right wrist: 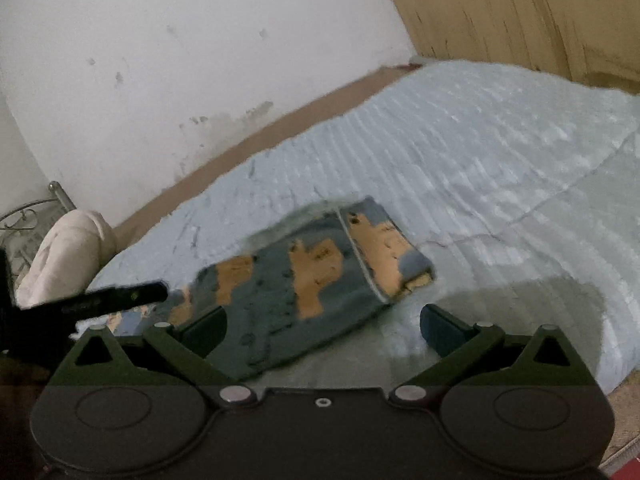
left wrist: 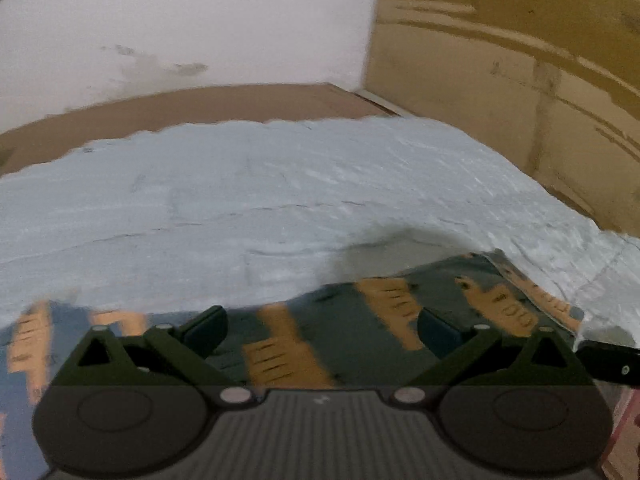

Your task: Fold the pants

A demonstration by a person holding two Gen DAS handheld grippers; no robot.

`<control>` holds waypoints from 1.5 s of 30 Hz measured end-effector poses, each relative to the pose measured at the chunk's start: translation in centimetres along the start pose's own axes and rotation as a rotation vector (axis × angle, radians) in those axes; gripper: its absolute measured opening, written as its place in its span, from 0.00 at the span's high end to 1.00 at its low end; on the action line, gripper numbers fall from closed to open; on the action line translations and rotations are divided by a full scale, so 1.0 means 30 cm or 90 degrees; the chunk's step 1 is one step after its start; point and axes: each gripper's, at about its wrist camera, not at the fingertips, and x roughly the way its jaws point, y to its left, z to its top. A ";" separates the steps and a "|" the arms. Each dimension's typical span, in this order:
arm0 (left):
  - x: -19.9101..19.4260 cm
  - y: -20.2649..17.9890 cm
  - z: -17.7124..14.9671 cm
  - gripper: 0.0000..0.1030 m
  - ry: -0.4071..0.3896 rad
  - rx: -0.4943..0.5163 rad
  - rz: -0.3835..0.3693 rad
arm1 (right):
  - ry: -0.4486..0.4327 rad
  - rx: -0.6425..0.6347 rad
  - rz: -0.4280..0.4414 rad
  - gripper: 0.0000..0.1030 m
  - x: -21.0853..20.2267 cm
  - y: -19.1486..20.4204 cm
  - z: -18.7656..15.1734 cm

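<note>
A bed covered by one pale blue quilt (right wrist: pixel 480 168) is bounded by a white wall (right wrist: pixel 160 60) and wood panelling. One pair of pants (right wrist: pixel 304 280), blue-grey with orange patches, is laid folded on the quilt. Two grippers are seen. The left gripper (left wrist: pixel 320 332) is held spread directly over the pants; the right gripper (right wrist: pixel 322 330) is likewise spread, the pants lying just ahead between its fingers, ungripped.

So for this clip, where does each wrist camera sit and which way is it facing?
Left wrist: behind the open left gripper, low over the pants, facing the wall; own fingers show.
Right wrist: behind the open right gripper, higher, looking down at the pants.
Shared: pants, light blue blanket, white wall.
</note>
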 end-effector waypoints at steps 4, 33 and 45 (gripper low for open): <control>0.112 -0.065 0.000 0.01 0.044 0.039 0.013 | -0.017 0.060 0.004 0.09 0.041 -0.042 0.011; 0.142 -0.054 0.014 0.01 0.079 0.034 0.039 | -0.033 0.070 -0.098 0.21 0.059 0.006 0.005; 0.142 -0.054 0.013 0.01 0.080 0.034 0.040 | -0.036 0.072 -0.101 0.21 0.064 0.007 0.004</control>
